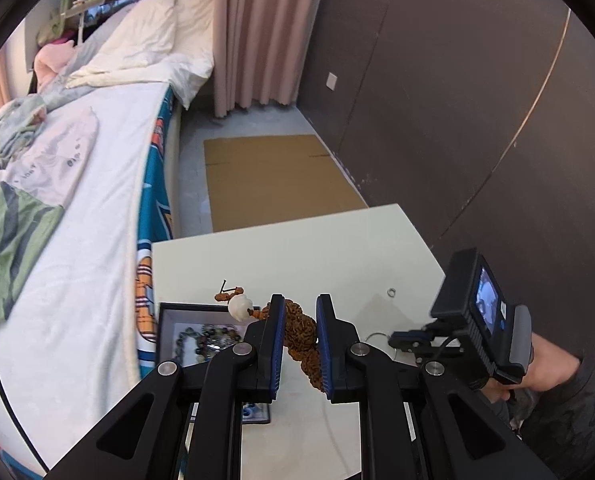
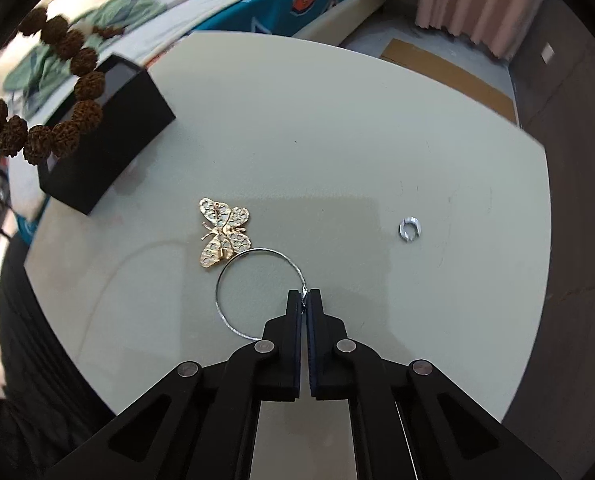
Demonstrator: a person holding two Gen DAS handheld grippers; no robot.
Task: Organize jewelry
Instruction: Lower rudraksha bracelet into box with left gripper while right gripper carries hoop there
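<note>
Jewelry status | we carry the rudraksha bead bracelet (image 1: 299,334) clamped in left gripper (image 1: 300,346), above jewelry box (image 2: 109,136) at frame left | right gripper (image 2: 306,308) pinches hoop earring (image 2: 257,292) on desk (image 2: 337,152) | butterfly brooch (image 2: 224,233), small ring (image 2: 410,230) unsorted.

No text, label or number is legible anywhere; the small print on the bedding is blurred.
</note>
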